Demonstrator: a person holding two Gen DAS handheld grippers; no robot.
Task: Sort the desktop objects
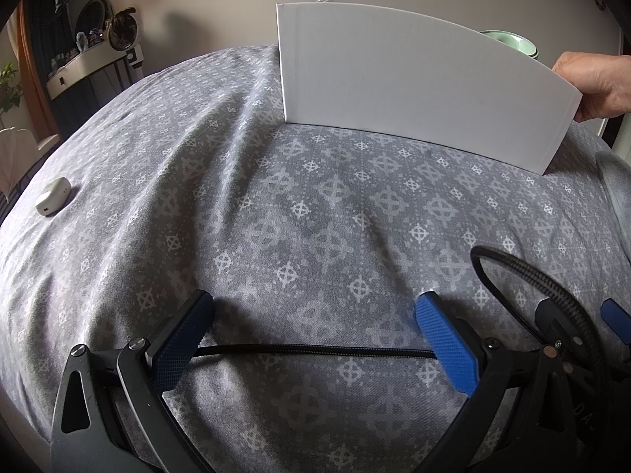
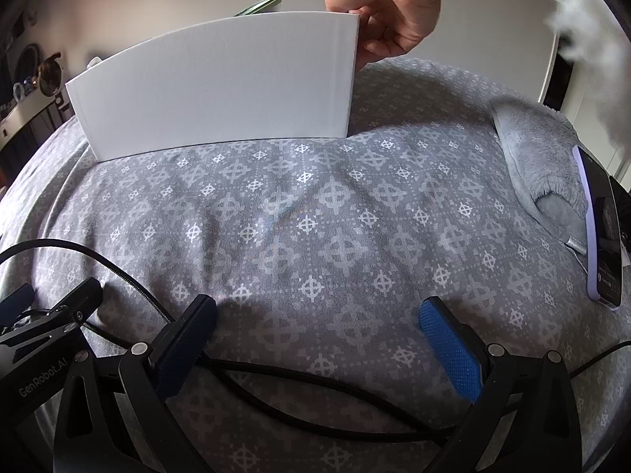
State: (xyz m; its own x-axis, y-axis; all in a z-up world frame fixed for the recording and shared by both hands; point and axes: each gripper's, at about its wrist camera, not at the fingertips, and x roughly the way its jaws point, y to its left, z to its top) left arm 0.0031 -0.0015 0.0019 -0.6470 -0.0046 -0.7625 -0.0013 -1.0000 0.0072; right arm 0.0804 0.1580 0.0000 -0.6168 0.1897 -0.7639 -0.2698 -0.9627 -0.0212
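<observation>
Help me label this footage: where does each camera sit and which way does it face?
Left wrist: on the left gripper, jaws open, low over the patterned cloth, facing the upright white board; a bare hand holds its edge.
Right wrist: on the right gripper, jaws open, facing the same way; phone at right.
Shared: board, hand, cloth.

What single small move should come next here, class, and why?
Probably wait: a bare hand holds the white board upright on the patterned cloth, and both the left claw and right claw rest open and empty.
</observation>
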